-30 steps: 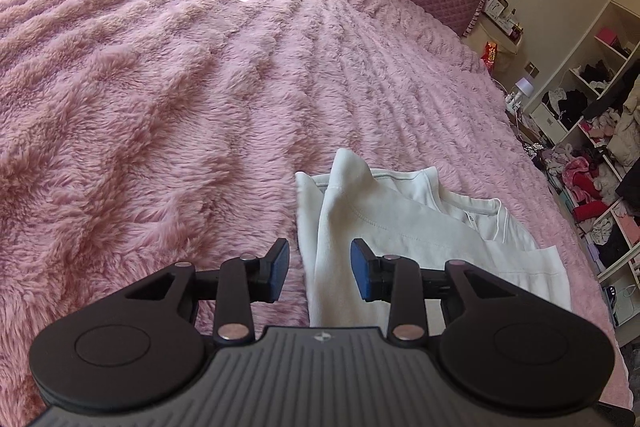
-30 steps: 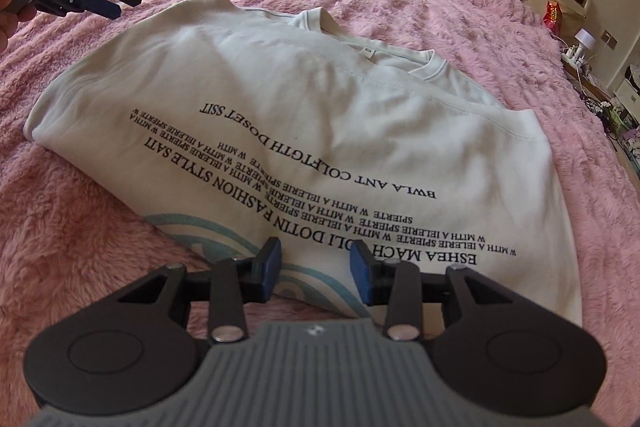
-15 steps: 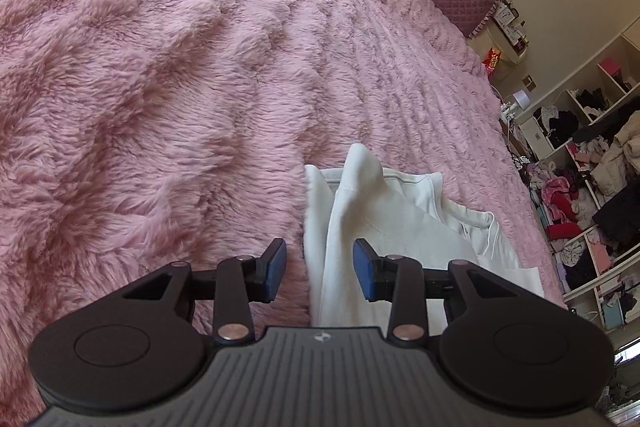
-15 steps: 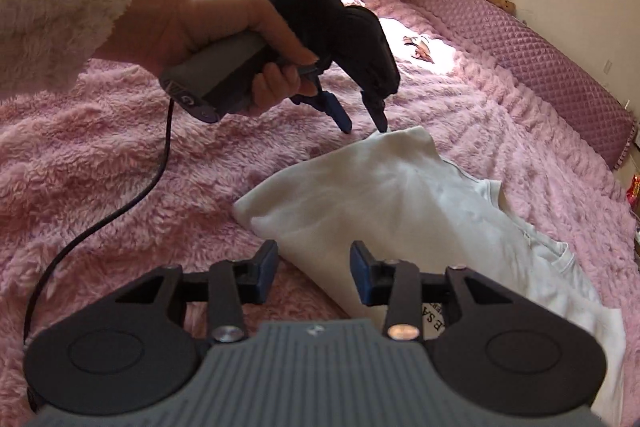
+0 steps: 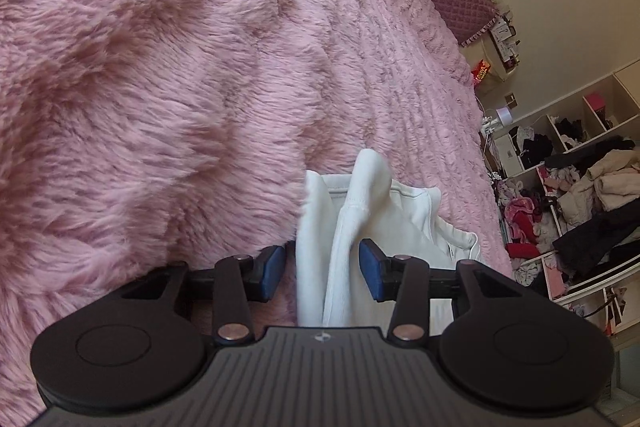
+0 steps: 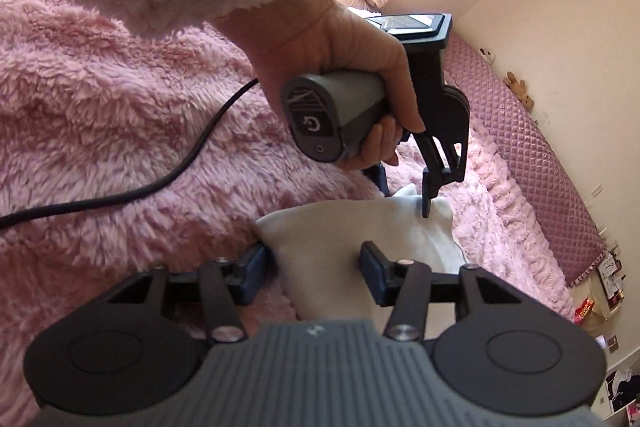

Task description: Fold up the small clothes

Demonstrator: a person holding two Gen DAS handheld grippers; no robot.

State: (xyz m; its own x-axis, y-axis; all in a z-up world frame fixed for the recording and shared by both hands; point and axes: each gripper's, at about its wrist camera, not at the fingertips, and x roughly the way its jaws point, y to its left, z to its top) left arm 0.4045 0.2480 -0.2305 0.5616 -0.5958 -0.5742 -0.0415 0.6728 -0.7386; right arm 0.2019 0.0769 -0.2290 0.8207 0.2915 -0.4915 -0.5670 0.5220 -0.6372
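Sweatshirt (image 5: pixel 348 239) on fluffy pink bedspread (image 5: pixel 160 87) | shelves (image 5: pixel 580 195) cluttered, perhaps clothes

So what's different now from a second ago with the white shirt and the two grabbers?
The right gripper swung from facing the printed front round to the white shirt's folded side edge. The left gripper dropped closer over the raised fold. Both jaws are opening with cloth between them, nothing pinched. The shirt stayed on the pink blanket.
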